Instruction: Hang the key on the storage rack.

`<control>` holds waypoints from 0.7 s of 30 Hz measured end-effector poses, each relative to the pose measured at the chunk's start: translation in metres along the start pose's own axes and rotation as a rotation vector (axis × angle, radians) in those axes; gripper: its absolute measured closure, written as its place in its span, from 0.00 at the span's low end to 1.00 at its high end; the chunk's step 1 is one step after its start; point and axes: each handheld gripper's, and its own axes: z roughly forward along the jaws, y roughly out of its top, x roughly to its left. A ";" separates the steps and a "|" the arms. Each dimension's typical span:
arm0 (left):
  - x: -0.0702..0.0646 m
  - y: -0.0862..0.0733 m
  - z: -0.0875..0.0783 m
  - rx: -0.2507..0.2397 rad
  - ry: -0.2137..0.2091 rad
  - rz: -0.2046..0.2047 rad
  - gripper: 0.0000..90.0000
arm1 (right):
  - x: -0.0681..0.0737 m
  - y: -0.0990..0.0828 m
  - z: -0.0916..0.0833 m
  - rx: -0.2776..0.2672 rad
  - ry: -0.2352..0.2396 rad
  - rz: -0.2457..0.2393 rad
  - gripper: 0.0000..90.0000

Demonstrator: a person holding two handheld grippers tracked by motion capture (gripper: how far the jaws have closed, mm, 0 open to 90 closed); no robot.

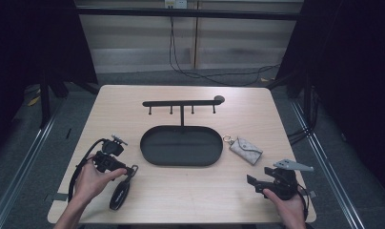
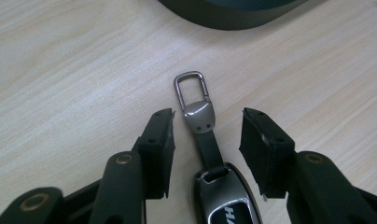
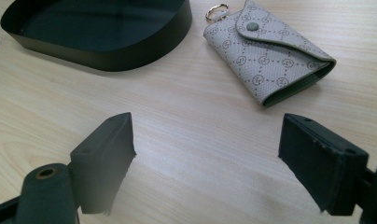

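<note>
I see a pale, matt wood-grain table (image 3: 186,140), a matt black metal tray (image 3: 130,51), a textured grey patterned pouch (image 3: 270,60) with a shiny ring (image 3: 216,11), and a glossy fob (image 2: 226,198) with a brushed-metal clip (image 2: 192,91).

bare table (image 1: 190,191) between grippers, black tray (image 1: 181,145) and hook rack (image 1: 182,103) blocking centre

A pale wood-grain desk (image 1: 133,102) with rounded corners stands on a grey floor (image 1: 33,143). Behind it is a light panelled wall (image 1: 133,33) with black cables (image 1: 200,74) trailing down onto the floor. Dark curtains (image 1: 352,57) flank both sides.
</note>
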 end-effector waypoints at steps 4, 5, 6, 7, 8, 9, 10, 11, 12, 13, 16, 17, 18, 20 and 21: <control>0.000 0.004 0.007 0.033 0.000 0.022 0.61 | 0.000 0.000 0.001 0.003 0.000 0.000 0.20; 0.001 0.005 0.008 0.046 0.008 0.035 0.60 | 0.000 0.000 0.001 0.004 0.000 0.000 0.20; 0.002 0.006 0.009 0.054 0.005 0.037 0.60 | 0.000 0.000 0.001 0.005 0.001 -0.001 0.20; 0.002 0.007 0.010 0.057 0.014 0.036 0.60 | 0.000 0.000 0.001 0.007 0.002 -0.002 0.20; 0.003 0.008 0.011 0.062 0.023 0.040 0.60 | 0.001 0.000 0.001 0.009 0.002 -0.006 0.20; 0.003 0.008 0.012 0.065 0.019 0.037 0.61 | 0.001 0.000 0.002 0.012 0.002 -0.006 0.20; 0.003 0.009 0.012 0.071 0.021 0.037 0.61 | 0.001 0.000 0.002 0.013 0.001 -0.007 0.20; 0.003 0.010 0.013 0.075 0.027 0.038 0.61 | 0.001 0.000 0.002 0.014 -0.001 -0.007 0.20; 0.002 0.011 0.014 0.086 0.023 0.035 0.61 | 0.001 0.000 0.002 0.014 0.000 -0.006 0.20; 0.002 0.012 0.015 0.094 0.022 0.037 0.61 | 0.001 0.000 0.002 0.015 0.000 -0.006 0.20; 0.003 0.016 0.021 0.121 0.031 0.027 0.60 | 0.001 0.000 0.003 0.021 0.000 -0.005 0.20; 0.003 0.017 0.022 0.126 0.036 0.023 0.59 | 0.001 0.000 0.003 0.021 0.002 -0.009 0.20; 0.002 0.018 0.024 0.136 0.040 0.019 0.59 | 0.001 0.000 0.003 0.022 0.002 -0.008 0.20; 0.001 0.020 0.028 0.152 0.039 0.024 0.59 | 0.001 0.000 0.003 0.024 0.004 -0.009 0.20; 0.001 0.020 0.029 0.154 0.042 0.020 0.59 | 0.001 0.000 0.003 0.024 0.004 -0.009 0.20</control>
